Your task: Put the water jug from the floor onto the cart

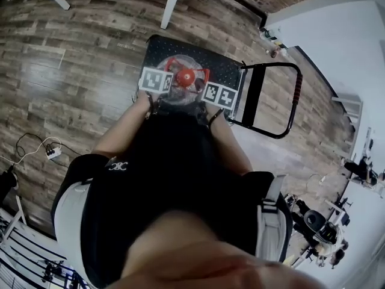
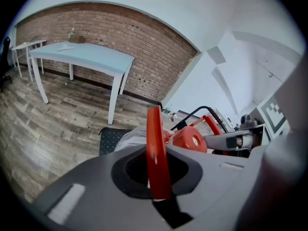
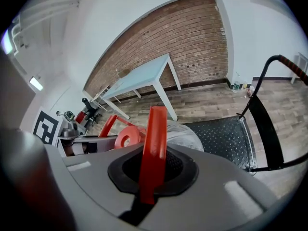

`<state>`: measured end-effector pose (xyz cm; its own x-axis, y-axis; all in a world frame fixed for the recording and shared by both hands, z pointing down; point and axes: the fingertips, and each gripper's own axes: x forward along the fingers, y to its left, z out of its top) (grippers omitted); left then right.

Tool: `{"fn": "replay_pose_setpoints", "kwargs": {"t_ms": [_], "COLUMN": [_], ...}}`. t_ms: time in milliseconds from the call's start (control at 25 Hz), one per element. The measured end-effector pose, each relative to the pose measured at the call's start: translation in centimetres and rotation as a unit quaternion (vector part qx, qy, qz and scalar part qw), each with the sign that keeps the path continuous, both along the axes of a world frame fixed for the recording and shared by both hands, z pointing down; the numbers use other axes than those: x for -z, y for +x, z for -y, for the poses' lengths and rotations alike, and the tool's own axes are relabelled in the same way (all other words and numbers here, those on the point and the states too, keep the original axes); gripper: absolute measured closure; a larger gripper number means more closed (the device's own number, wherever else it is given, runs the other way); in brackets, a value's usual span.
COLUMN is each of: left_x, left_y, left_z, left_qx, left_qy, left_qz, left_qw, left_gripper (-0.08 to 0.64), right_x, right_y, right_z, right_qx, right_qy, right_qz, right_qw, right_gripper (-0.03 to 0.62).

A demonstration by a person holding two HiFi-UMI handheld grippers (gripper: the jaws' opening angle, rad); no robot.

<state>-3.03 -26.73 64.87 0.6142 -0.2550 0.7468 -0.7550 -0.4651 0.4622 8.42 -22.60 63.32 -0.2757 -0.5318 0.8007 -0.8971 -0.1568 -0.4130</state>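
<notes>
The water jug [image 1: 182, 89] is clear, with a red cap [image 1: 186, 76] and a red carrying handle [image 1: 198, 77]. It is over the black checker-plate deck of the cart [image 1: 225, 68]; whether it rests on the deck is hidden. My left gripper [image 1: 170, 81] and right gripper [image 1: 204, 88] flank the jug's top, each shut on a side of the red handle. In the left gripper view the red band [image 2: 156, 153] runs between the jaws of the left gripper [image 2: 157, 165], with the cap [image 2: 189, 139] beyond. In the right gripper view the right gripper [image 3: 153, 170] grips the handle [image 3: 154, 143] above the deck [image 3: 226, 136].
The cart's upright push handle [image 1: 290, 98] stands at the deck's right end. A pale blue table [image 2: 91, 57] stands in front of the brick wall [image 2: 130, 37]. A power strip and cable [image 1: 53, 154] lie on the wood floor at the left. Equipment [image 1: 325, 224] clutters the lower right.
</notes>
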Motion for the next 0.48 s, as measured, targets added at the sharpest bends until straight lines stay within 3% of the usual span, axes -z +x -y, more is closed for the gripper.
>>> {"fn": "replay_pose_setpoints", "kwargs": {"t_ms": [480], "left_x": [-2.9], "left_y": [-1.0], "left_z": [1.5], "left_qx": [0.047], "left_qy": [-0.05], "left_qz": [0.031], "left_qw": [0.9972], "left_gripper": [0.538], "right_x": [-3.0], "right_y": [-0.6], "right_z": [3.1], "right_qx": [0.047], "right_qy": [-0.031], "right_qz": [0.03], "right_qw": [0.998], "right_gripper": [0.561]}}
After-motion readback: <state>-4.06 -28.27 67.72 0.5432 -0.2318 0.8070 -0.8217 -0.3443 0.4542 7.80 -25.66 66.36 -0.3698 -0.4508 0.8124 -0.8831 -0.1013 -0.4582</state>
